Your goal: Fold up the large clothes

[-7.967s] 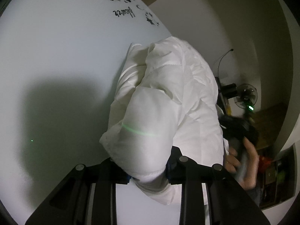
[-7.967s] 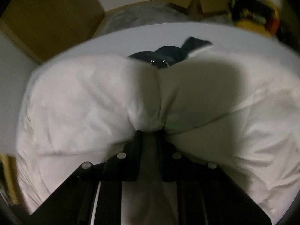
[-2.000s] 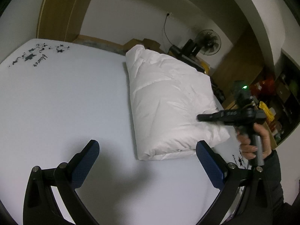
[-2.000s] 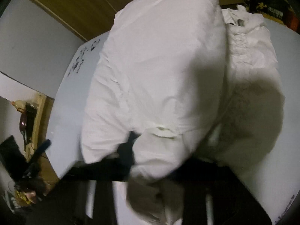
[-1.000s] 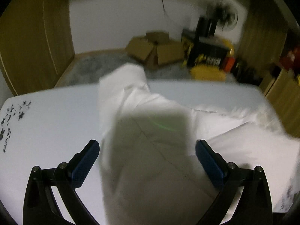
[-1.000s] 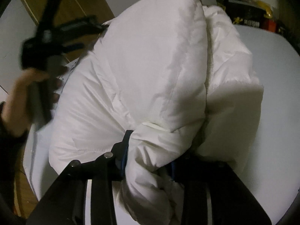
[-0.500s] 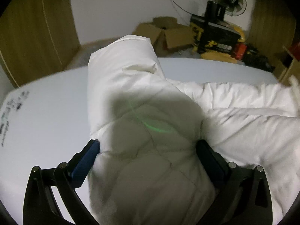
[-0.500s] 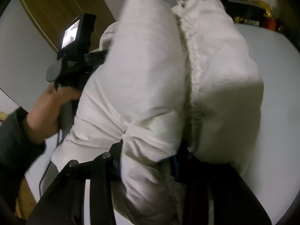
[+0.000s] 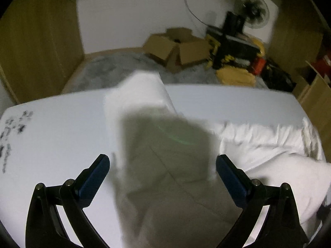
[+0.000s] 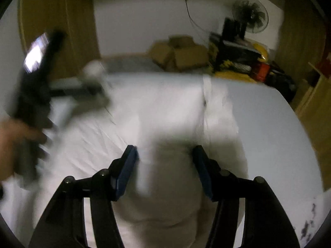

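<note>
A white puffy jacket (image 9: 157,144) lies spread on the white surface (image 9: 58,128), one part reaching toward the far edge and a thick roll (image 9: 289,165) at the right. My left gripper (image 9: 162,172) hovers over it, jaws wide open with nothing gripped. In the right wrist view the jacket (image 10: 169,119) is blurred and lies flat under my right gripper (image 10: 165,166). Its jaws are opening, and the blue pads (image 10: 126,169) stand clear of the cloth bulge between them. A hand holds the left gripper (image 10: 37,86) at the left, blurred.
Beyond the far edge of the surface lie a grey rug (image 9: 115,70), cardboard boxes (image 9: 178,47), a yellow and black heap (image 9: 235,62) and a fan (image 9: 254,12). Wooden panels (image 9: 41,37) stand at the left and right. Black print (image 9: 12,136) marks the surface's left side.
My right gripper has let go of the bunched jacket fold and lifted, and the jacket now lies flat. The left gripper stayed open and shifted over the jacket.
</note>
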The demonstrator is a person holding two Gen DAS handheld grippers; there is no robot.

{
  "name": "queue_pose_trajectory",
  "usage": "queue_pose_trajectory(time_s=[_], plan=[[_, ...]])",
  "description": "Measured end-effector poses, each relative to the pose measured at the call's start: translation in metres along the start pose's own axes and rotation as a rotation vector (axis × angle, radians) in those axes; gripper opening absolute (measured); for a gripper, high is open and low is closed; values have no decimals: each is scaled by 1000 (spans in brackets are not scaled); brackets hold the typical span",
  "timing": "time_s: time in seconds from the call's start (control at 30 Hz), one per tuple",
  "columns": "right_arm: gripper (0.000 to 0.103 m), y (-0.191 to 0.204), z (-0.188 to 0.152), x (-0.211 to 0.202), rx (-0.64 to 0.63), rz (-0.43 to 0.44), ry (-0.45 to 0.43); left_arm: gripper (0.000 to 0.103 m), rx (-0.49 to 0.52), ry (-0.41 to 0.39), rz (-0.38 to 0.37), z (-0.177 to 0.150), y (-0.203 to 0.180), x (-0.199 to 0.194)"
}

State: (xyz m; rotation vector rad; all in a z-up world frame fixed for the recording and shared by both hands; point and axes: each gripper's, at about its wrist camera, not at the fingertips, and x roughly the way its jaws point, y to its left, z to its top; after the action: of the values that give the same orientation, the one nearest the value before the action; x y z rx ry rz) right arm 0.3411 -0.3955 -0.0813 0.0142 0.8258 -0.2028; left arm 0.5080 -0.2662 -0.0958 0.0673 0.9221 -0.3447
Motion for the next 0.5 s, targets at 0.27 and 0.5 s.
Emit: queue_pose_trajectory(time_s=[0.27, 0.5], plan=[[80, -6, -7, 42, 48, 76, 4, 103, 41, -38, 96, -16, -21, 27], [84, 15, -11, 42, 15, 24, 51, 103, 17, 38, 6, -14, -1, 22]])
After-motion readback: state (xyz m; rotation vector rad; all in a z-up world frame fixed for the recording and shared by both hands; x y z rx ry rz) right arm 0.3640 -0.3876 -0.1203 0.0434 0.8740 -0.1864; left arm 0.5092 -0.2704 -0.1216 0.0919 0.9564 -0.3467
